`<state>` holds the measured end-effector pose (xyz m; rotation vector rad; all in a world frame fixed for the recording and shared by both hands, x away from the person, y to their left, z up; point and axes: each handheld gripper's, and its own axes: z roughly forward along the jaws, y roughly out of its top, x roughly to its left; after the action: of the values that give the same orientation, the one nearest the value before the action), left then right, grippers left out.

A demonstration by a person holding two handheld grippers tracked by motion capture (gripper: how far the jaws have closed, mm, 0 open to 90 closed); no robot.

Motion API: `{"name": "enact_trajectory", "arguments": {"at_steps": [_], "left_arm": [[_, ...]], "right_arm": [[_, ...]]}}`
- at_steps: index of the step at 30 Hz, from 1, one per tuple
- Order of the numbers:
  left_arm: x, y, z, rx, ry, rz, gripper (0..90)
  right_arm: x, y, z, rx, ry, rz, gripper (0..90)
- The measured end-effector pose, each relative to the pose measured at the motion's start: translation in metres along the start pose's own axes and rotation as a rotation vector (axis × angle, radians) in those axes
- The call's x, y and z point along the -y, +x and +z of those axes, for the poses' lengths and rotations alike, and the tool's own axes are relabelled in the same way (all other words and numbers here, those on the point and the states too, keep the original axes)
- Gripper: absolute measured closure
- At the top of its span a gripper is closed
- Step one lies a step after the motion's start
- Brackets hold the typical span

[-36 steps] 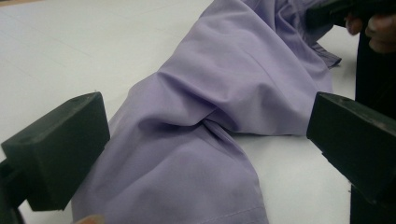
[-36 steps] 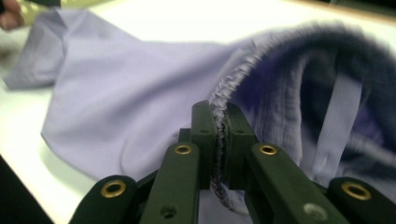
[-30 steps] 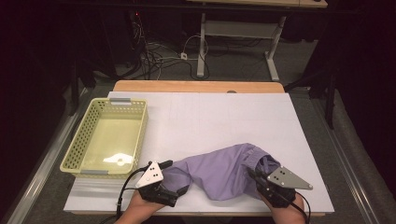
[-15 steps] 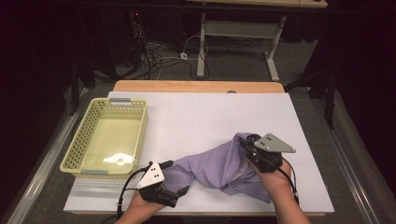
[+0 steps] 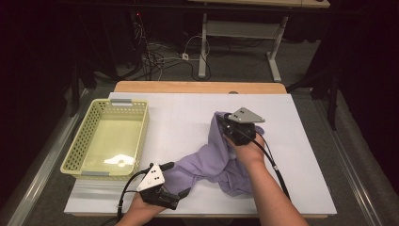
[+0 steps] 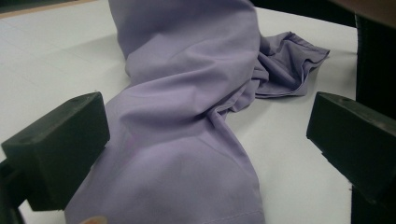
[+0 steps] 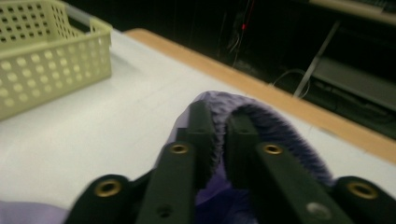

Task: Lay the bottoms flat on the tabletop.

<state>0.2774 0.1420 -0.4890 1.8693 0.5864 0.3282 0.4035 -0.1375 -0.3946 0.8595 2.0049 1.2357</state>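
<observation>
While right gripper [image 7: 219, 126] pinches purple cloth [image 5: 211, 160], jaw tips blur (fabric-wrapped).

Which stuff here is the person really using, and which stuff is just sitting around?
Being used:
- purple cloth
- right gripper, jaws closed on a fold of the cloth
- left gripper, jaws open, the cloth lying between them

Just sitting around:
- yellow basket at the table's left, nothing touching it
- cables on the floor beyond the table

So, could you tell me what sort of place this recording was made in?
Probably a lab or workshop set up for recording: a white-covered table, loose cables on the floor behind it, and a metal bench frame beyond.
</observation>
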Motion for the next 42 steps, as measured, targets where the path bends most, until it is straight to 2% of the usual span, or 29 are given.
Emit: {"name": "enact_trajectory", "arguments": {"at_steps": [3,6,13,16,22,28,32,37,42], "left_arm": [[0.0,0.001,-0.001,0.003,-0.008,-0.007,0.0],[0.0,0.001,-0.001,0.004,-0.007,-0.008,0.0],[0.0,0.001,0.0,0.005,0.005,-0.004,0.0],[0.0,0.0,0.001,0.004,0.008,-0.002,0.0],[-0.001,0.001,0.001,0.0,0.015,-0.007,0.0],[-0.001,0.0,0.002,-0.011,0.022,-0.011,0.0],[-0.001,0.0,0.002,-0.013,0.021,-0.005,0.0],[-0.001,-0.004,0.002,-0.031,0.023,0.02,3.3],[-0.002,-0.002,0.003,-0.037,0.035,-0.002,3.1]], "right_arm": [[0.013,0.002,0.01,-0.015,0.051,0.025,69.3],[0.021,-0.001,0.002,-0.017,0.055,0.039,66.1],[0.043,-0.015,-0.044,0.011,0.066,0.074,65.6],[0.061,-0.019,-0.064,0.02,0.084,0.091,65.6],[0.105,-0.025,-0.095,0.031,0.146,0.174,63.7],[0.133,-0.025,-0.122,0.042,0.175,0.204,61.7],[0.144,-0.023,-0.134,0.044,0.159,0.212,61.5],[0.152,-0.019,-0.14,0.008,0.172,0.214,61.0],[0.152,-0.022,-0.142,0.007,0.157,0.213,60.9]]}}
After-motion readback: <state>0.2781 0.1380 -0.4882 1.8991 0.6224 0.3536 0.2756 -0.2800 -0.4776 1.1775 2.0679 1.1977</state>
